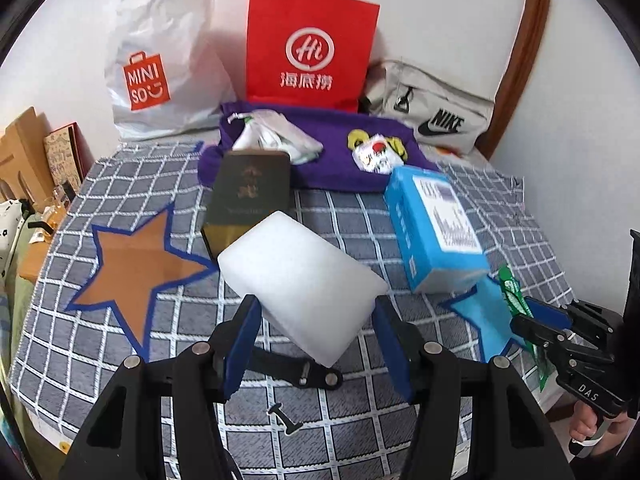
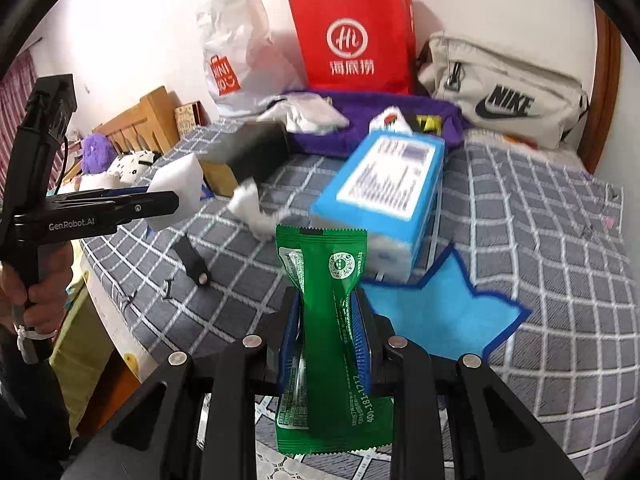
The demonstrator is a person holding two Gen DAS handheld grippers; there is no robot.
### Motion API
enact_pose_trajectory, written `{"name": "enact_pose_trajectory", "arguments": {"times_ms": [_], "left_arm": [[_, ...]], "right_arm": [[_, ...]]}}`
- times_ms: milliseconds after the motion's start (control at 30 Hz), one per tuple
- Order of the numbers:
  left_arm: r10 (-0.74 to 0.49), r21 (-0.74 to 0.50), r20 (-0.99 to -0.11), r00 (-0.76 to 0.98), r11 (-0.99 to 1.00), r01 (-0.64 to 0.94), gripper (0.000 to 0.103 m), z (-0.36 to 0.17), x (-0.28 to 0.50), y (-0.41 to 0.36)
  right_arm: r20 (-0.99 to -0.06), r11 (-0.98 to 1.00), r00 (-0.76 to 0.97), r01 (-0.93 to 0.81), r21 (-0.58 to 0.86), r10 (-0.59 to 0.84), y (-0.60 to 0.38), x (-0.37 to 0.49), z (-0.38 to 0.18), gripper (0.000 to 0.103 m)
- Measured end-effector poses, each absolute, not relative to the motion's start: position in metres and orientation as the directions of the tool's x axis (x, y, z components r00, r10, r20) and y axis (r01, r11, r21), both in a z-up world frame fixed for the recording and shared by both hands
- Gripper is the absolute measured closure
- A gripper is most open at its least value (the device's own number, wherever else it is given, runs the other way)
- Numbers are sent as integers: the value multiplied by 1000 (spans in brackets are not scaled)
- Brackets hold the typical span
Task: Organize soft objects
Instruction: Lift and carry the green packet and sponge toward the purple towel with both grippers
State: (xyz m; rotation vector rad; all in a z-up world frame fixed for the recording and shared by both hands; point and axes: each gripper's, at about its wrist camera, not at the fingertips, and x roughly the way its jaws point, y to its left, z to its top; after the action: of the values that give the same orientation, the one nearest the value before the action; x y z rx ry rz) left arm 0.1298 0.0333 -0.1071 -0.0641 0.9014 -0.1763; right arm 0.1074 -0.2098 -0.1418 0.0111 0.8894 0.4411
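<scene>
**Both fingers gripping soft items**

We see the left gripper clamping a white foam block above the checked bed cover. At three o'clock, the right gripper pinches a green packet, blue box beyond.

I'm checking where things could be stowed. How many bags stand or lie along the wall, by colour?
White plastic bag: 1
Red paper bag: 1
Beige waist bag: 1
Total: 3
</scene>
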Motion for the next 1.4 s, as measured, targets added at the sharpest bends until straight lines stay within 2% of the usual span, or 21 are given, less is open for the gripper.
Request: {"name": "enact_pose_trajectory", "arguments": {"times_ms": [767,1400], "left_arm": [[-169,-118,-709,685,986,122,46,-40,162,53],[-202,-158,-708,677,979,127,44,-33,218,58]], "right_arm": [[-670,919,645,-363,155,368,-208,160,-69,77],[-663,919,652,-364,153,369,-200,230,-55,77]]}}
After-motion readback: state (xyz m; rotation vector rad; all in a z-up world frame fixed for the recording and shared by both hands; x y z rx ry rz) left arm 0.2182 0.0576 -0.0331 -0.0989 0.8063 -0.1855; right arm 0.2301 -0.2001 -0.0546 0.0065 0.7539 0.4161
